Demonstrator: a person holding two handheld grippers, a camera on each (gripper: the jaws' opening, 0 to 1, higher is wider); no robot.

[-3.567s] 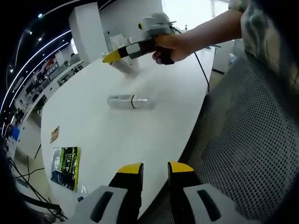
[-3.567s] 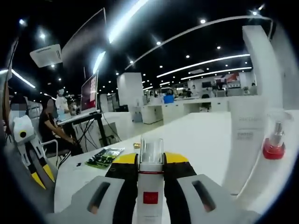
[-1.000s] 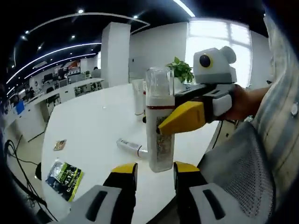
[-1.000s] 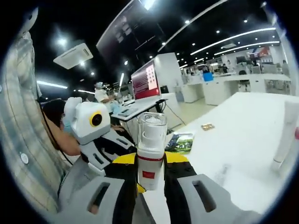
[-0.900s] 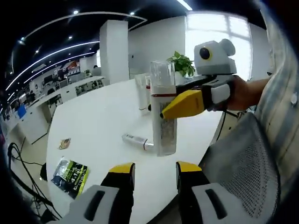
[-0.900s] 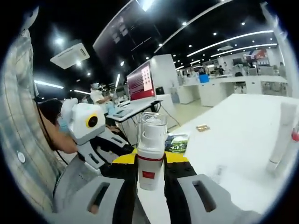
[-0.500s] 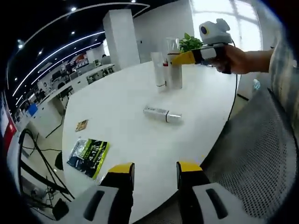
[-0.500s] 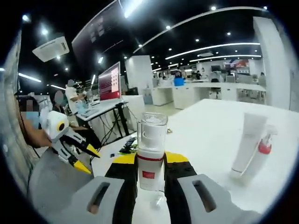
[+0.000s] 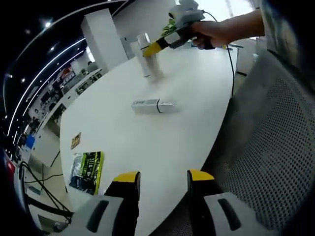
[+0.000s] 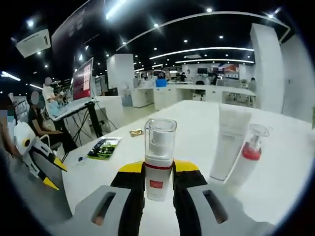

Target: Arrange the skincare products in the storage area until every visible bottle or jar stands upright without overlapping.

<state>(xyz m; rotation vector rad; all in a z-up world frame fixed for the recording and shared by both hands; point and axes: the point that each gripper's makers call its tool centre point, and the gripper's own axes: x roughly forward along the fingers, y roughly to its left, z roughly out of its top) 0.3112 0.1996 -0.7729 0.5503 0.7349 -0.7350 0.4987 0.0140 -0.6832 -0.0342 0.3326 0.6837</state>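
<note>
One bench [image 9: 147, 132], white and oval, carries everything; largest open room lies on the near side of the lying bottle, with the bench edge and a mesh chair [image 9: 266, 162] beyond it toward the left tongs [image 9: 162, 178].

Right tongs [image 10: 159, 172] grip the pump bottle [image 10: 159, 157] upright, close beside the white tube [image 10: 228, 142] and the red-collared pump bottle [image 10: 248, 157], both standing.

Step in hand, by my judgement: setting the gripped bottle down next to the standing pair. Next move calls for a gap kept from the tube, then release.

Left tongs parted, holding nothing, well apart from the lying bottle [image 9: 151, 104], which remains to be stood up.

Green packet [image 9: 87, 169] lies near the bench's far edge, clear of the work.
</note>
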